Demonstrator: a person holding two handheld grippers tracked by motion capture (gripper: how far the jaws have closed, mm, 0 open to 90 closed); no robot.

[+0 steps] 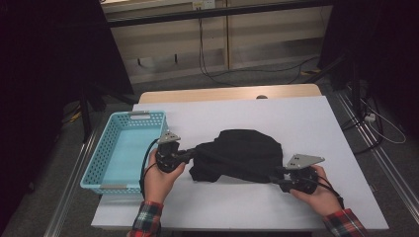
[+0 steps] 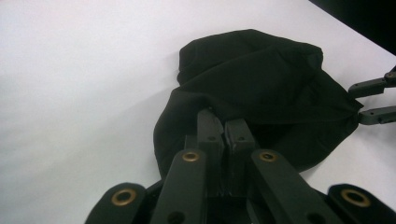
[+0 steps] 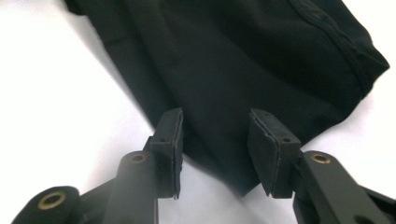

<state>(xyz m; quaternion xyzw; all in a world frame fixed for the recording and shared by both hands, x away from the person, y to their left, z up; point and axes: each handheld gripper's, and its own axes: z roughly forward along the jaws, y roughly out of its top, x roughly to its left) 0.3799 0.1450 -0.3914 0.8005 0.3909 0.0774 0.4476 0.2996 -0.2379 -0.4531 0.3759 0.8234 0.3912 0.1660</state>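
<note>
Black cloth (image 1: 239,155) lay bunched on the white desk (image 1: 306,118), roughly mid-desk and nearer the front edge than the back. A blue basket (image 1: 94,165) stood at the desk's left edge, just beside the cloth's left end but not touching it.

L gripper (image 1: 190,155) was at the cloth's left end, jaws pressed together w/ a fold of cloth pinched between the pads; in the left gripper view the pads (image 2: 209,135) met on the fabric edge. L hand (image 1: 160,180) held it near the basket's front right corner.

R gripper (image 1: 276,177) was at the cloth's right end, toward the desk's front right. Its jaws stood apart at medium width; in the right gripper view the pads (image 3: 170,135) flanked the cloth's corner (image 3: 224,93) w/o pressing on it, the fabric lying flat on the desk between and beyond them. R hand (image 1: 316,190) gripped the body from behind.
</note>
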